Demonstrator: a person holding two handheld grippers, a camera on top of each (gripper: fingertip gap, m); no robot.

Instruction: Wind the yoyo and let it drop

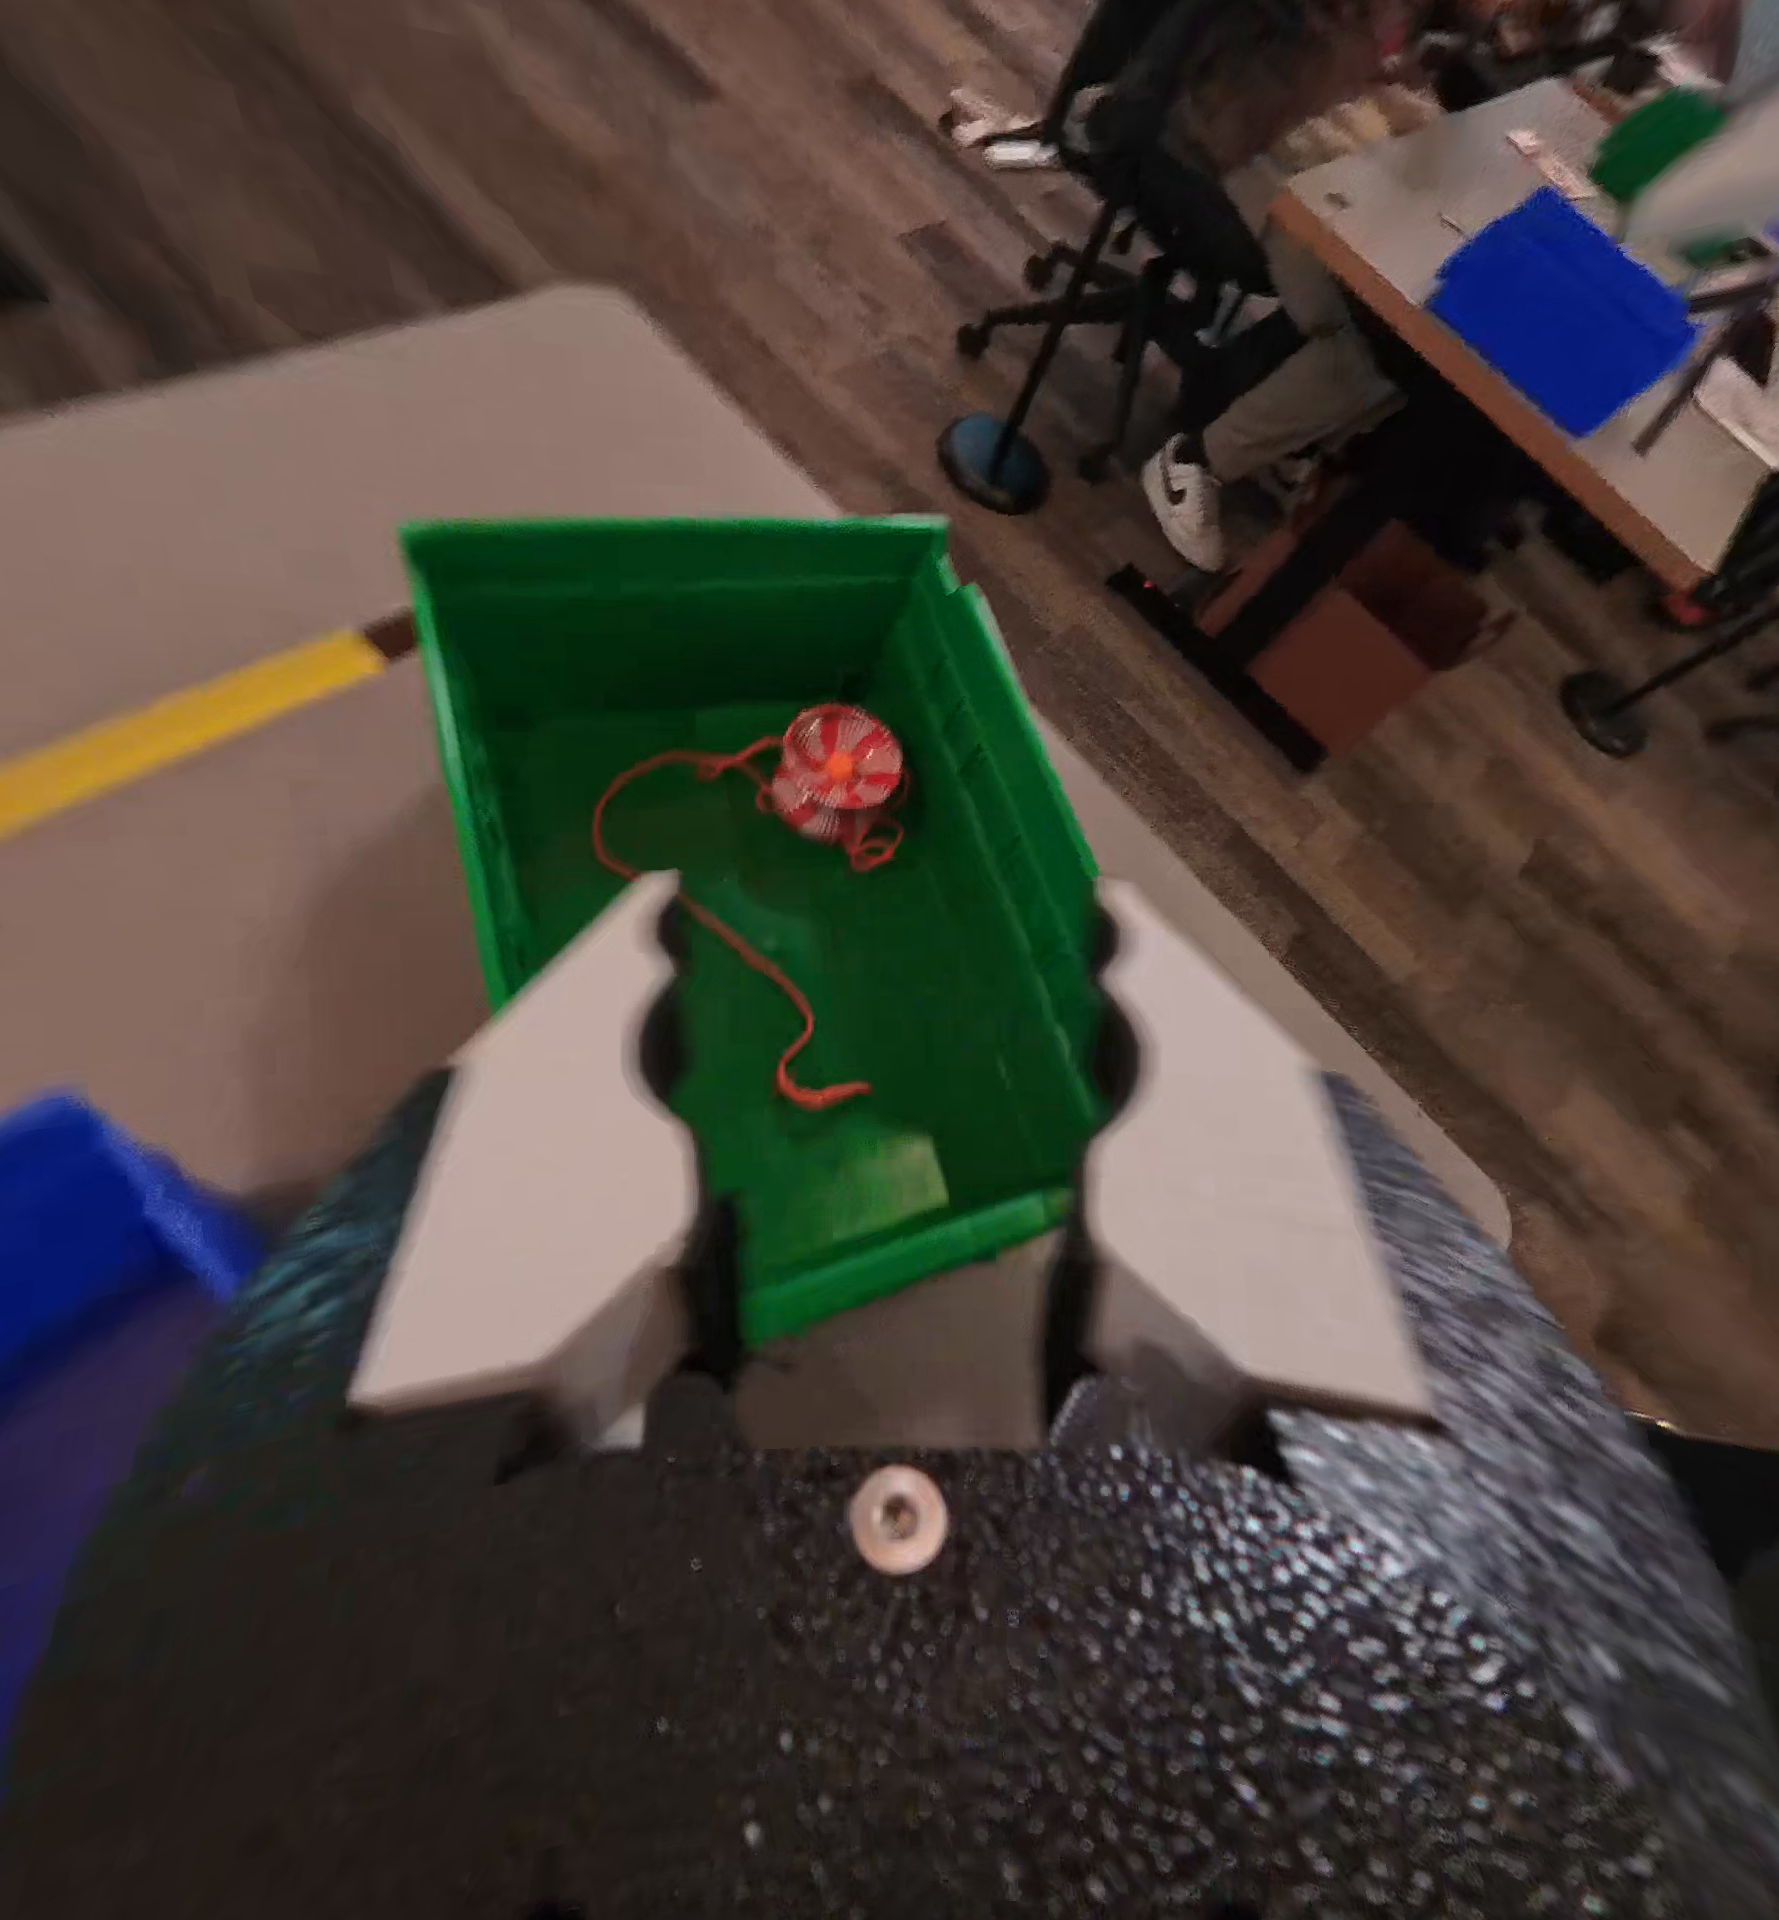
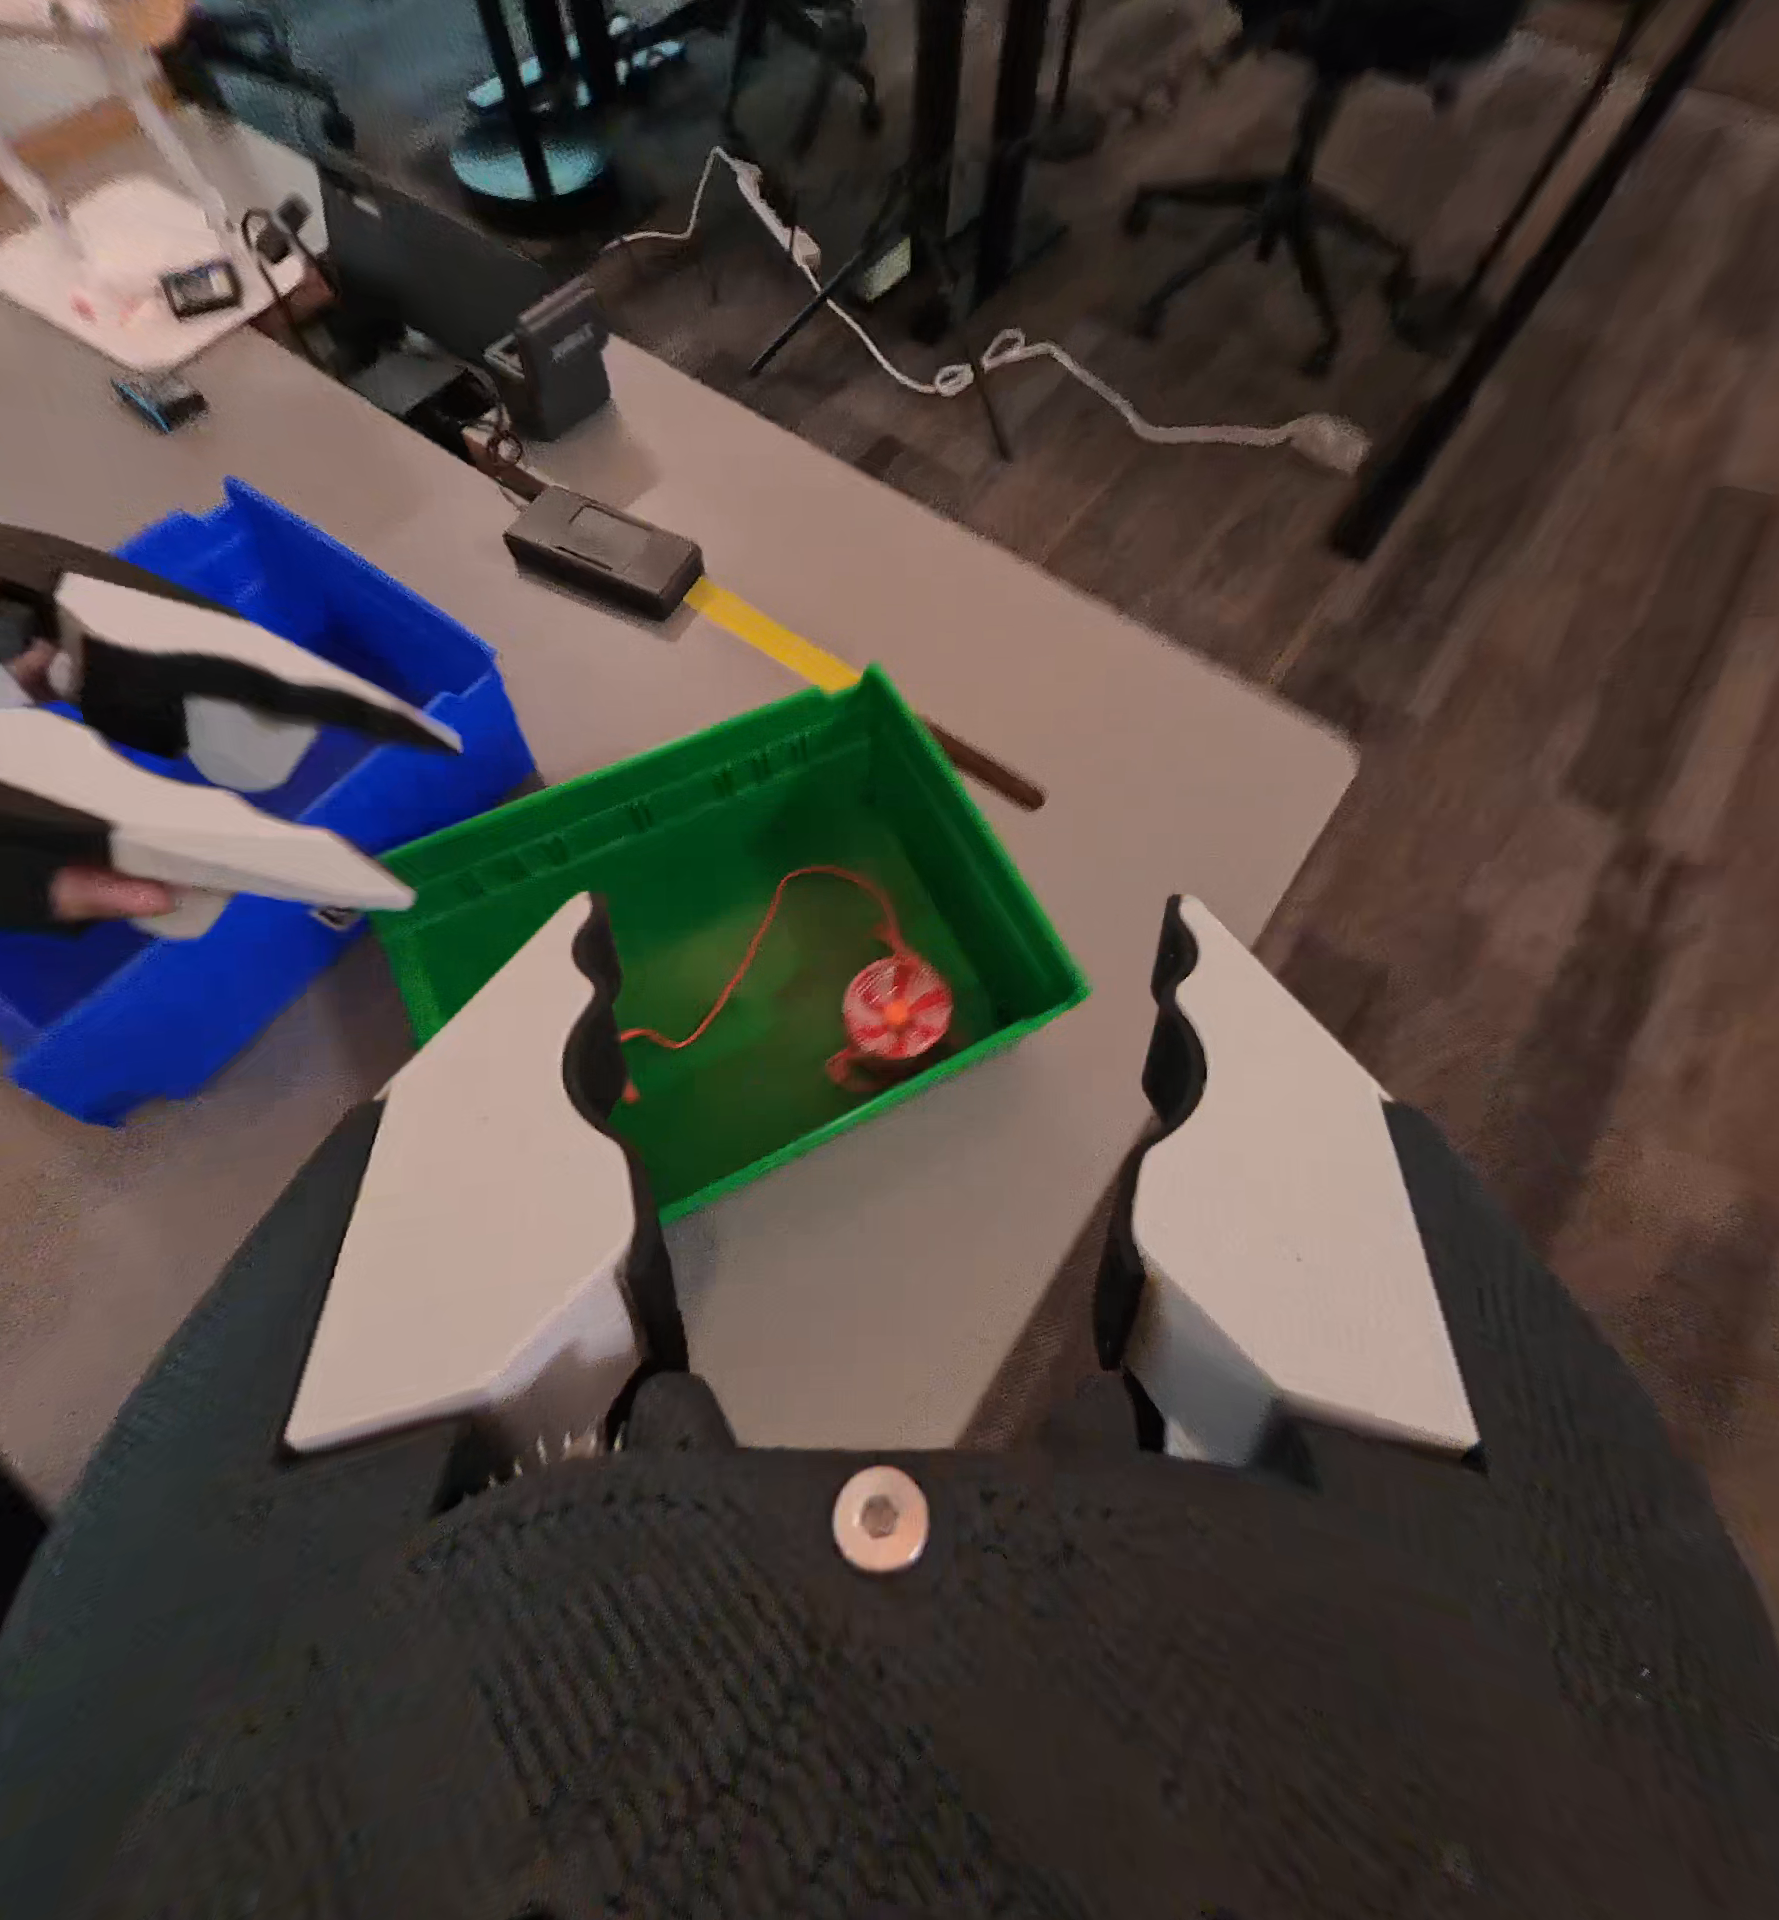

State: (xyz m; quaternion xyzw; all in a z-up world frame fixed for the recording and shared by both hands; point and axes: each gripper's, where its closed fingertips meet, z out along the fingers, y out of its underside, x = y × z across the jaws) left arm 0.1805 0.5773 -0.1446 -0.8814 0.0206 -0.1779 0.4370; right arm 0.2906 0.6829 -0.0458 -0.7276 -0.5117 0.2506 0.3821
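Observation:
A red-and-white yoyo (image 1: 841, 771) lies on the floor of a green bin (image 1: 1010, 821), its red string (image 1: 760, 966) loose and unwound across the bin floor. My left gripper (image 1: 890, 894) is open and empty, held above the bin's near end. In the right wrist view the yoyo (image 2: 897, 1010) sits in the near right corner of the green bin (image 2: 656, 821), with the string (image 2: 750, 966) trailing left. My right gripper (image 2: 880, 909) is open and empty above the bin. The left gripper (image 2: 417, 821) also shows there, open, at the bin's left edge.
A blue bin (image 2: 241, 935) stands left of the green one on the grey table (image 2: 1124, 727). A yellow tape strip (image 2: 771, 636) and a black box (image 2: 604, 556) lie behind the bins. The table's edge and corner are just right of the green bin. Chairs, stands and a seated person are beyond.

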